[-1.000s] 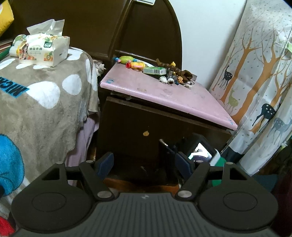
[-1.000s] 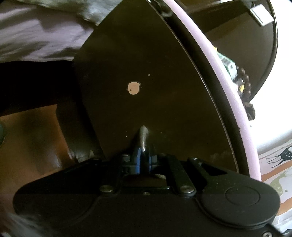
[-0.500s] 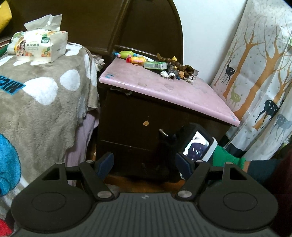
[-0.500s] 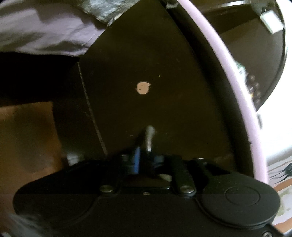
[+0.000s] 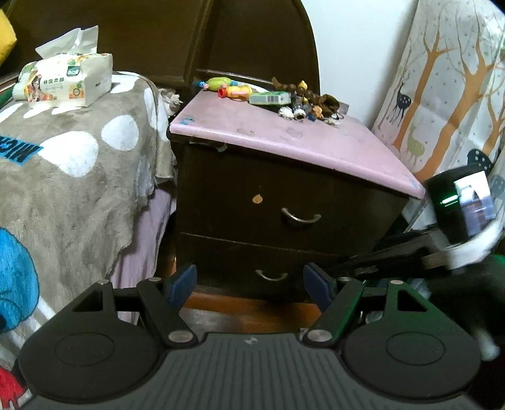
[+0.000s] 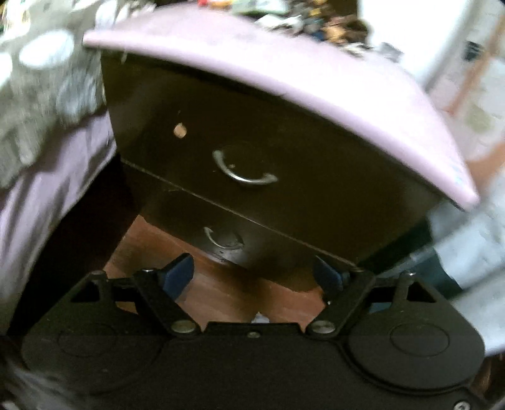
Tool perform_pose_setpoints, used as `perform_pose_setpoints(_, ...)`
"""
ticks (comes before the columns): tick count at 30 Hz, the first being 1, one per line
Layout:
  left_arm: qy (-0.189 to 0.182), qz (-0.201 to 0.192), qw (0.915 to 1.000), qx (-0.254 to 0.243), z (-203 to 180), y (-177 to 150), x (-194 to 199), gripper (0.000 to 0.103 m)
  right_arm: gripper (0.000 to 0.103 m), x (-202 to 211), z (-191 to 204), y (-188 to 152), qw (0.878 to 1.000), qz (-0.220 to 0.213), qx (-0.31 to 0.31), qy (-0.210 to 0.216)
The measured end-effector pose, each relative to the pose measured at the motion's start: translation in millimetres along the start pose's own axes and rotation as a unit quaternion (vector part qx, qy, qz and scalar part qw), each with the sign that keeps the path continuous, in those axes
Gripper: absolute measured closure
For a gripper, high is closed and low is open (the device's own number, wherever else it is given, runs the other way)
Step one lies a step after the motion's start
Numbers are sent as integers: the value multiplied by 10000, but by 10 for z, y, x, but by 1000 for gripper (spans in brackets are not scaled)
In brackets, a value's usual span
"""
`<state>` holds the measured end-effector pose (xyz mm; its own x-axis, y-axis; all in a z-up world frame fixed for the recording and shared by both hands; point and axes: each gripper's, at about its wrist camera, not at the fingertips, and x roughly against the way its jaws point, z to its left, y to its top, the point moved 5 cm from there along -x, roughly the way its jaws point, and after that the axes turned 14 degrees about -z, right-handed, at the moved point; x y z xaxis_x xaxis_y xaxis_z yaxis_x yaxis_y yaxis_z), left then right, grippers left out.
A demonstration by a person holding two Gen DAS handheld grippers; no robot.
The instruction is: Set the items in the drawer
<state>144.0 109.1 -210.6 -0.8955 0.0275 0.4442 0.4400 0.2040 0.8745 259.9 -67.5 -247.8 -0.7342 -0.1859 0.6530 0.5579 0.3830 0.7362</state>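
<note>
Grey spotted blanket (image 5: 72, 164) lay left of the dark nightstand (image 5: 284, 202), whose two drawers appeared closed. The small items (image 5: 293, 99) sat on its pink worktop (image 5: 300, 142), none stowed yet. Left gripper (image 5: 249, 284) and right gripper (image 6: 257, 272) hung back, fingers spread, holding nothing.

The right wrist view is smeared with motion blur, so the clutter (image 6: 309, 19) on the nightstand's pink top (image 6: 315, 72) cannot be made out. In the left wrist view the blanket (image 5: 63, 176) runs off the left edge, and the right gripper (image 5: 454, 233) is blurred at the right.
</note>
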Motion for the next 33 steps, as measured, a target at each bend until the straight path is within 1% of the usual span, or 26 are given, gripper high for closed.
perform_pose_setpoints(2,62,53,9999,-67,-48,-21,4,29,18,258,-64,3,9998,-65,-167,-59)
perform_pose_setpoints(5,171,137,9996,-169,-119,-52,8,29,18,628,-158,0,9994,-204,-256,-129)
perform_pose_setpoints(7,283,156,9992,-241,-177,-52,32,29,18,804,-204,15,9991,-295,-293,-51)
perform_pose_setpoints(9,399,113,9987,-308,-236,-33,78,29,18,974,-245,26,9984,-425,-357,-78)
perform_pose_setpoints(12,640,22,9967,-501,-356,9,165,18,18,1271,-328,29,9970,-635,-384,-207)
perform_pose_setpoints(14,702,-38,9956,-613,-447,40,232,18,17,1442,-373,28,9960,-759,-364,-301)
perform_pose_setpoints(16,685,-137,9955,-645,-549,83,320,18,13,1608,-413,23,9946,-878,-361,-408)
perform_pose_setpoints(21,603,-345,9956,-626,-769,209,567,18,12,1970,-519,-7,9909,-1078,-609,-525)
perform_pose_setpoints(25,235,-420,9981,-381,-887,304,793,18,11,2187,-559,-68,9896,-1136,-714,-523)
perform_pose_setpoints(27,218,-469,9977,-435,-951,342,896,18,10,2289,-580,-100,9887,-1175,-760,-530)
perform_pose_setpoints(29,287,-512,9966,-579,-1015,367,993,14,10,2362,-612,-125,9877,-1214,-817,-559)
perform_pose_setpoints(30,303,-539,9960,-647,-1044,380,1041,7,10,2404,-632,-139,9871,-1223,-866,-564)
perform_pose_setpoints(31,311,-576,9954,-707,-1072,394,1091,2,10,2440,-651,-146,9865,-1231,-911,-574)
perform_pose_setpoints(33,281,-647,9945,-773,-1120,427,1189,2,10,2508,-682,-162,9855,-1247,-979,-600)
